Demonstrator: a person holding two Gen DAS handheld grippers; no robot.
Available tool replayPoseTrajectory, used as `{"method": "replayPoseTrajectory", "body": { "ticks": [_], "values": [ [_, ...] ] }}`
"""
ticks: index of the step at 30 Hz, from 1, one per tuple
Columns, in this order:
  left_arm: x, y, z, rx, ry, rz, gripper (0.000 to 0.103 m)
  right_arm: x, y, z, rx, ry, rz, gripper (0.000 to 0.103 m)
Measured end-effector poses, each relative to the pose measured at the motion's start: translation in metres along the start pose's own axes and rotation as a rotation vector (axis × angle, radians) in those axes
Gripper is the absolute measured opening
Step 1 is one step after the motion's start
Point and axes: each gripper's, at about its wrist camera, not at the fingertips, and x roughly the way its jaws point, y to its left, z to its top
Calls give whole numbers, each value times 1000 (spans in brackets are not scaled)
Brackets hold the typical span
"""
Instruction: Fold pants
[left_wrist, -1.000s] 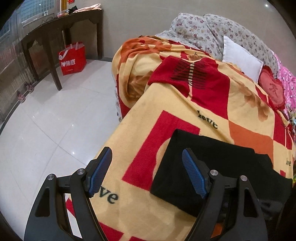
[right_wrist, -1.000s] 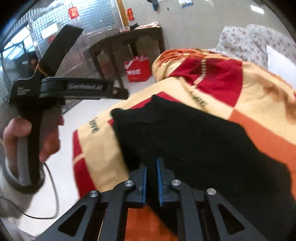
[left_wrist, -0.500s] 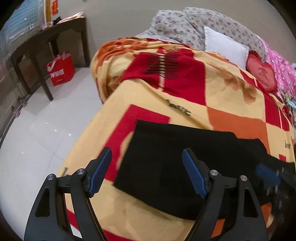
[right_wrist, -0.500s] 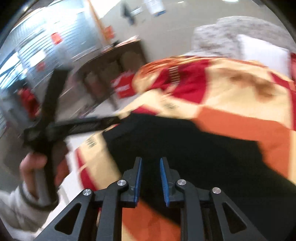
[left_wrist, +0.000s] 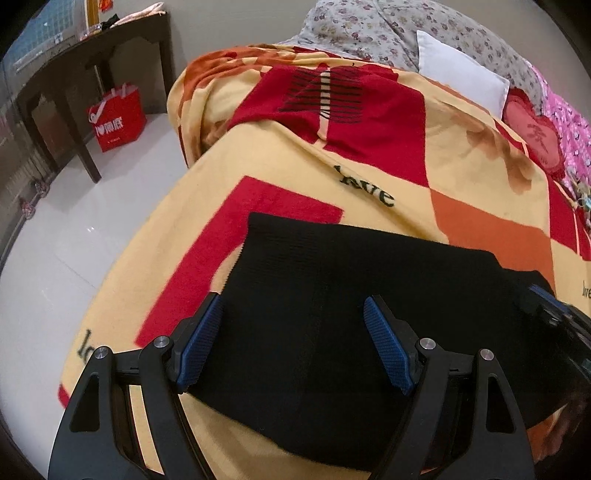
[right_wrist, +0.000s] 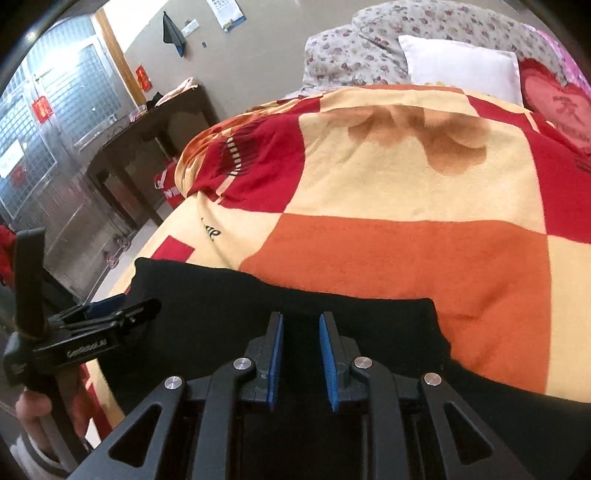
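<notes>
Black pants (left_wrist: 332, 266) lie flat as a folded rectangle on a red, orange and cream blanket (left_wrist: 369, 155) over the bed. My left gripper (left_wrist: 291, 306) hovers open and wide just above the pants' left part, with nothing between its pads. My right gripper (right_wrist: 301, 321) hangs over the pants (right_wrist: 207, 295) near their far edge. Its jaws stand a narrow gap apart and no cloth is pinched between them. The left gripper (right_wrist: 110, 310) shows at the left in the right wrist view, held by a hand. The right gripper's tip (left_wrist: 546, 302) shows at the right in the left wrist view.
A white pillow (left_wrist: 461, 81), a floral quilt (left_wrist: 369, 29) and a red heart cushion (left_wrist: 532, 133) lie at the bed's head. Left of the bed are white floor tiles (left_wrist: 74, 240), a dark wooden table (left_wrist: 74, 66) and a red bag (left_wrist: 116, 118).
My right gripper has let go of the pants' edge, parted its jaws slightly and swung right along the pants. My left gripper has shifted from the bed's edge to over the pants, still open.
</notes>
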Motion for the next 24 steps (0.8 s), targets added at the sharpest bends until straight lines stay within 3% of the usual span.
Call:
{"method": "replayPoseTrajectory", "body": {
  "ticks": [6, 10, 11, 14, 17, 24],
  "values": [
    [-28, -5, -21, 42, -42, 9, 80, -58, 3, -42, -47, -37, 13, 19],
    [-29, -8, -39, 42, -42, 18, 80, -53, -5, -79, -71, 51, -57, 21],
    [-28, -9, -42, 44, -33, 27, 80, -56, -7, -85, -74, 24, -49, 21],
    [-36, -12, -47, 31, -32, 37, 80, -66, -14, -89, -31, 14, -31, 21],
    [-50, -22, -49, 28, -39, -4, 79, -87, -18, -87, -40, -41, -41, 21],
    [-67, -78, -55, 115, -60, -53, 79, -119, -29, -91, -20, -77, -69, 25]
  ]
}}
